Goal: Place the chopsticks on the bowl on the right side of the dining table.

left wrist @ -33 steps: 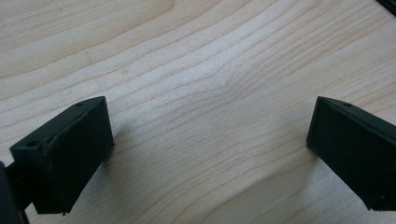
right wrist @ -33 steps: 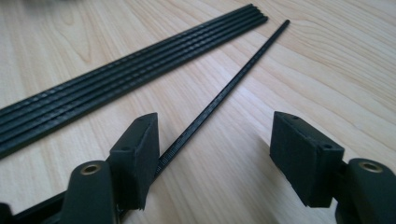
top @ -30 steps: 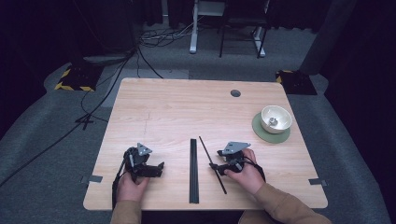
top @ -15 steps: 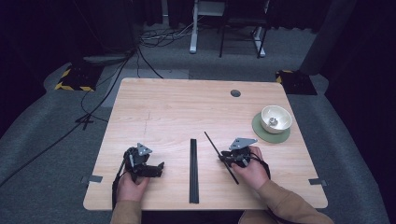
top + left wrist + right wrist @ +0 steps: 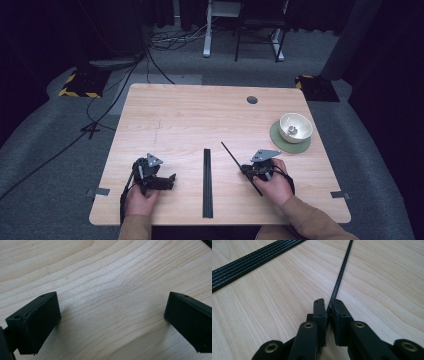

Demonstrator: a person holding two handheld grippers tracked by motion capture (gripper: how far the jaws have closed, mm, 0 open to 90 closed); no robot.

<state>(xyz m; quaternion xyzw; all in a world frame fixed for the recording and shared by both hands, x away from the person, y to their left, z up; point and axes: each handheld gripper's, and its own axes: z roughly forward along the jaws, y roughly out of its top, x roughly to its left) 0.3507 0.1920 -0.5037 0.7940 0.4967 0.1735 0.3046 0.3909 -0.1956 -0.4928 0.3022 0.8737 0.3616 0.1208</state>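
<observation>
We had the right gripper [image 5: 329, 305] pinched on one thin black rod [image 5: 340, 275], its length running ahead past the fingertips, so we could carry it off the bundle of rods [image 5: 207, 182]. Its jaws had just been closing on it. The left gripper [image 5: 112, 322] sat wide apart over bare table [image 5: 105, 272], waiting.

The tabletop [image 5: 200, 120] is evenly lit from above, pale against a dim floor and near-black surroundings, with slight softness in the high view. In the left gripper view, soft shadows spread beneath blurred jaws. The right gripper view is sharp nearby, softening towards the tabletop's far edge.
</observation>
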